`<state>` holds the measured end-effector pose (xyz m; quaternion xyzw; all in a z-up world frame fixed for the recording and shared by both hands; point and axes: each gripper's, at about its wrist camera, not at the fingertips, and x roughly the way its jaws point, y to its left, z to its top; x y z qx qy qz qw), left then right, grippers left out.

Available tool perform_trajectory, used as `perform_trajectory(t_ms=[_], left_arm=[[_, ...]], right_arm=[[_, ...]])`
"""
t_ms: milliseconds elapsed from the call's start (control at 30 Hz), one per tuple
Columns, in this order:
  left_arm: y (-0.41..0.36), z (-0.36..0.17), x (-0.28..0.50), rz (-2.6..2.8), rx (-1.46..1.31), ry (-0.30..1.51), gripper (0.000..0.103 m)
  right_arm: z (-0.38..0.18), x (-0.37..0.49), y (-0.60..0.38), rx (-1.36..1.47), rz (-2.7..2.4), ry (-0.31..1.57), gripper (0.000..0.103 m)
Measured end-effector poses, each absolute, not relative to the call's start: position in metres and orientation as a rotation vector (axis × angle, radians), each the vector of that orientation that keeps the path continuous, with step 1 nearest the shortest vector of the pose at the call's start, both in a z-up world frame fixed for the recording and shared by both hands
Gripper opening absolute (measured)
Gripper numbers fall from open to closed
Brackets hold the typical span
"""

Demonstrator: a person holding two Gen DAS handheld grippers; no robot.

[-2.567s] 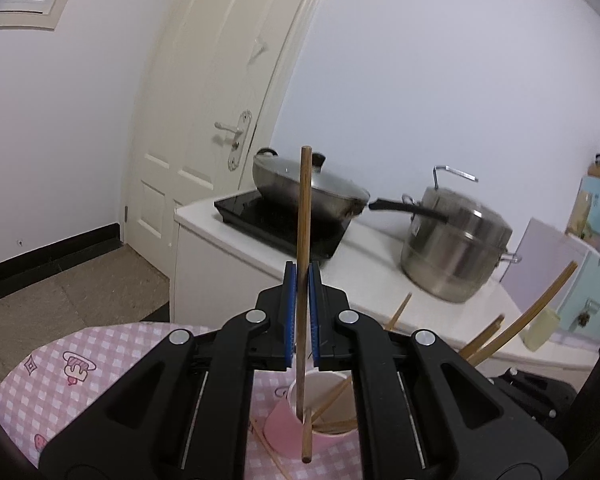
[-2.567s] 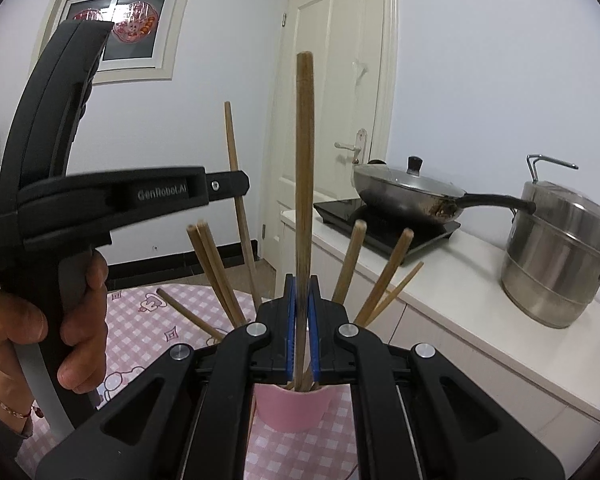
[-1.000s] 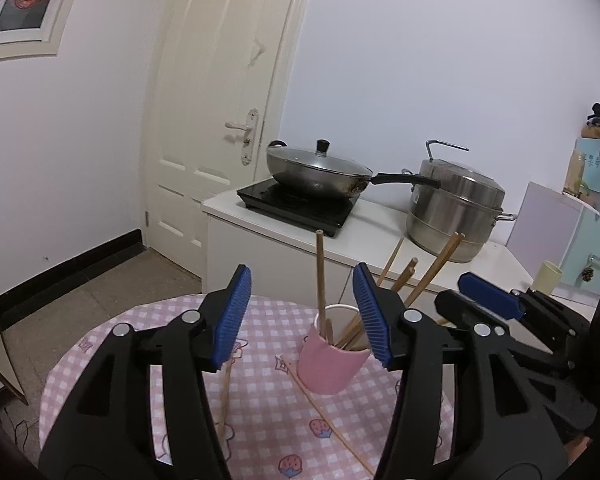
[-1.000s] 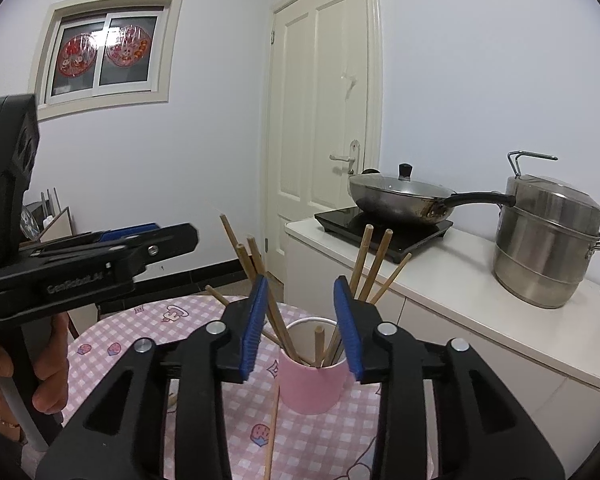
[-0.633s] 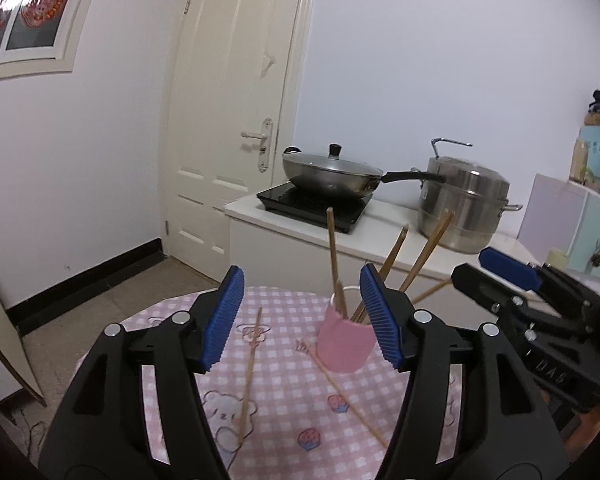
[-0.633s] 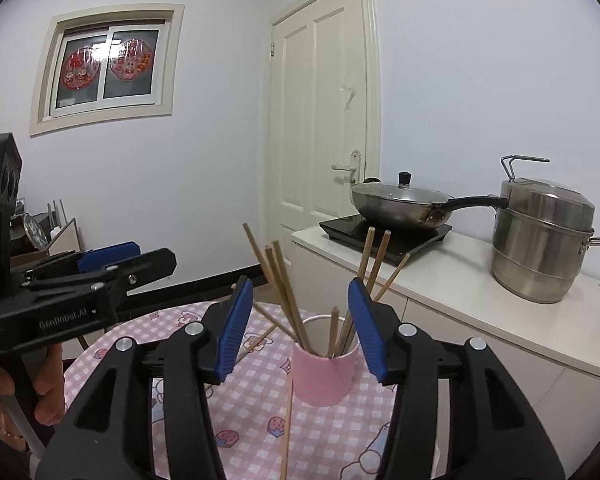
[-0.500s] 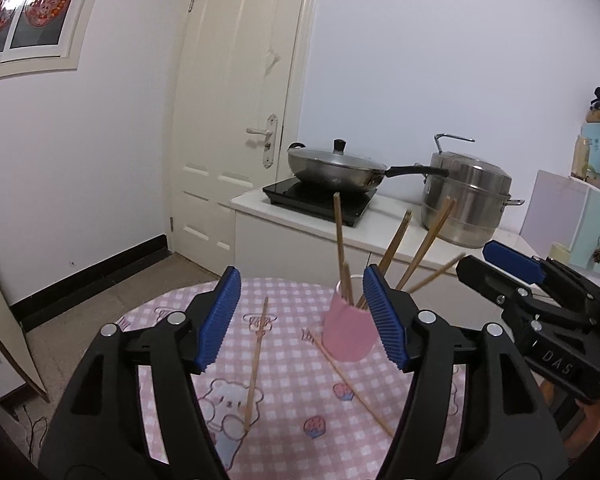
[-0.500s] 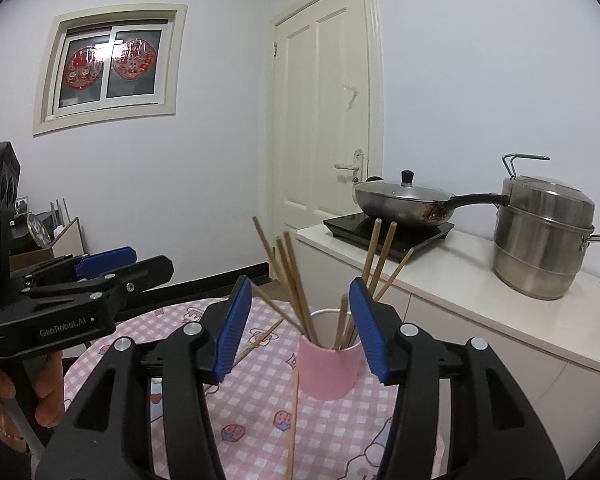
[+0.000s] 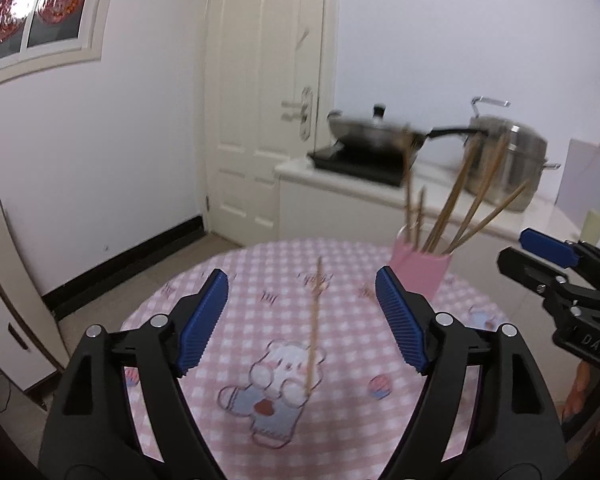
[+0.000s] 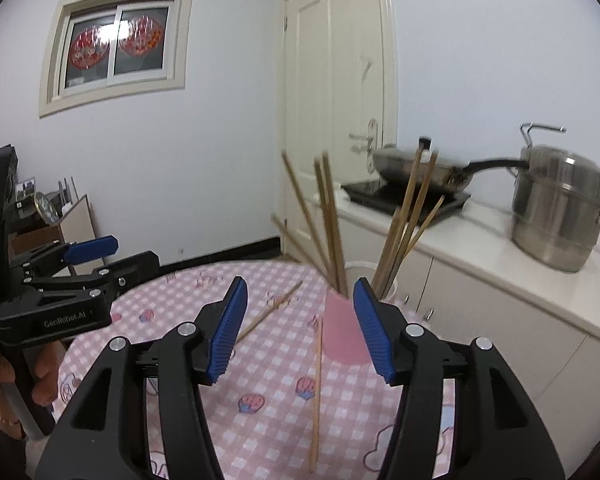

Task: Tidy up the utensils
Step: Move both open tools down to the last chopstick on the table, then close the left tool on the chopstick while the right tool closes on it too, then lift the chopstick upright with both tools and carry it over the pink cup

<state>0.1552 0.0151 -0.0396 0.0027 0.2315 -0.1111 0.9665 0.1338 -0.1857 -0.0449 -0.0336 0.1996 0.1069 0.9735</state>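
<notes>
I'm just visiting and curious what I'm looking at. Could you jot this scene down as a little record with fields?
setting: round table with pink checked cloth, kitchen counter behind
pink cup: upright on the table, holding several chopsticks
loose chopsticks: two lie on the cloth in the right view, one beside the cup, another farther left
left tool: jaws opening, empty, a loose chopstick on the cloth beyond them
right tool: jaws opening, nothing gripped, pointing toward the cup
counter items: lidded pan, steel pot
</notes>
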Motion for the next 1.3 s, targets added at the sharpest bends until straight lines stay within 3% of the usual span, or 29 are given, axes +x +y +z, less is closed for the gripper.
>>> perform_trajectory(t_ms=[400, 767, 900, 967, 1033, 1067, 1167, 1300], left_arm=[[0.027, -0.117, 0.221, -0.269, -0.028, 0.809, 0.076], [-0.028, -0.154, 0.276, -0.241, 0.108, 0.925, 0.074], [-0.033, -0.163, 0.288, -0.238, 0.124, 0.973, 0.040], [-0.033, -0.166, 0.289, -0.230, 0.122, 0.973, 0.035], [-0.035, -0.166, 0.287, -0.235, 0.136, 0.971, 0.016], [-0.036, -0.166, 0.286, -0.240, 0.141, 0.974, 0.011], [-0.034, -0.164, 0.280, -0.236, 0.155, 0.973, 0.007], [-0.020, -0.164, 0.263, -0.227, 0.125, 0.967, 0.006]], right_arm=[[-0.116, 0.172, -0.183, -0.050, 0.199, 0.660, 0.052], [-0.155, 0.205, -0.207, 0.032, 0.196, 0.854, 0.052], [-0.159, 0.211, -0.205, 0.021, 0.198, 0.882, 0.043], [-0.162, 0.214, -0.204, 0.013, 0.195, 0.898, 0.037], [-0.163, 0.214, -0.203, 0.005, 0.196, 0.900, 0.031], [-0.163, 0.214, -0.201, -0.005, 0.201, 0.904, 0.022], [-0.165, 0.216, -0.196, -0.013, 0.223, 0.911, 0.006], [-0.166, 0.211, -0.187, -0.015, 0.265, 0.918, 0.005]])
